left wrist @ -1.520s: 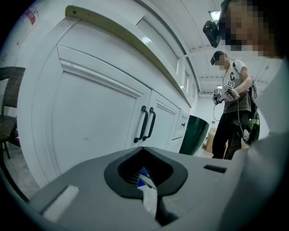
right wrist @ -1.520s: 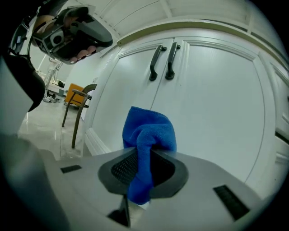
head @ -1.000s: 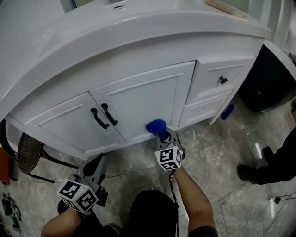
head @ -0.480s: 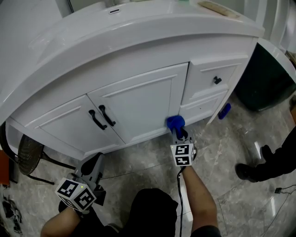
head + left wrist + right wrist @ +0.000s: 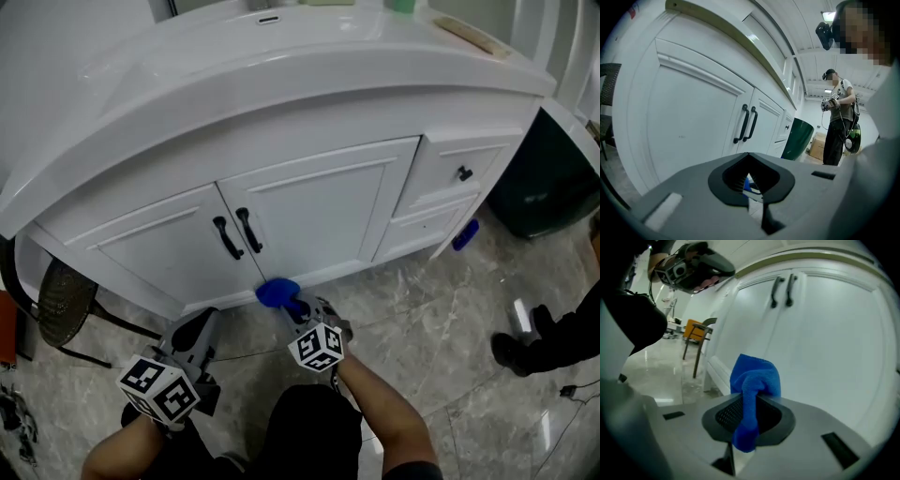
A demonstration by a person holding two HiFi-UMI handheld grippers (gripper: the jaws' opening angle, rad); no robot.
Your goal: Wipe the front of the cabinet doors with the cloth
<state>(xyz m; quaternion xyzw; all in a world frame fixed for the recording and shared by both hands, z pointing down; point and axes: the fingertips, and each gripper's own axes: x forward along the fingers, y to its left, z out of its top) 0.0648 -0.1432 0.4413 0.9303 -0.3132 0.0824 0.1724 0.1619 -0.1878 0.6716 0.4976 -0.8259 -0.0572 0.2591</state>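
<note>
Two white cabinet doors (image 5: 314, 211) with black handles (image 5: 236, 234) sit under the curved countertop. A bunched blue cloth (image 5: 277, 292) is at the bottom edge of the doors, just below the seam between them. My right gripper (image 5: 298, 307) is shut on that cloth. In the right gripper view the cloth (image 5: 754, 376) sticks up out of the right gripper (image 5: 750, 416) close to the door face (image 5: 829, 348). My left gripper (image 5: 190, 336) hangs low at the left, away from the left door (image 5: 689, 122). The left gripper (image 5: 749, 180) is shut with nothing in it.
White drawers (image 5: 457, 173) with a black knob flank the doors on the right. A dark bin (image 5: 544, 178) stands further right, and a blue object (image 5: 465, 234) lies on the marble floor. A black chair (image 5: 56, 314) is at the left. A person's shoe (image 5: 511, 352) is at right.
The right gripper with the cloth first slid right to the right door's lower corner. It then swept back left along the bottom edge to the seam. The left gripper stayed low.
</note>
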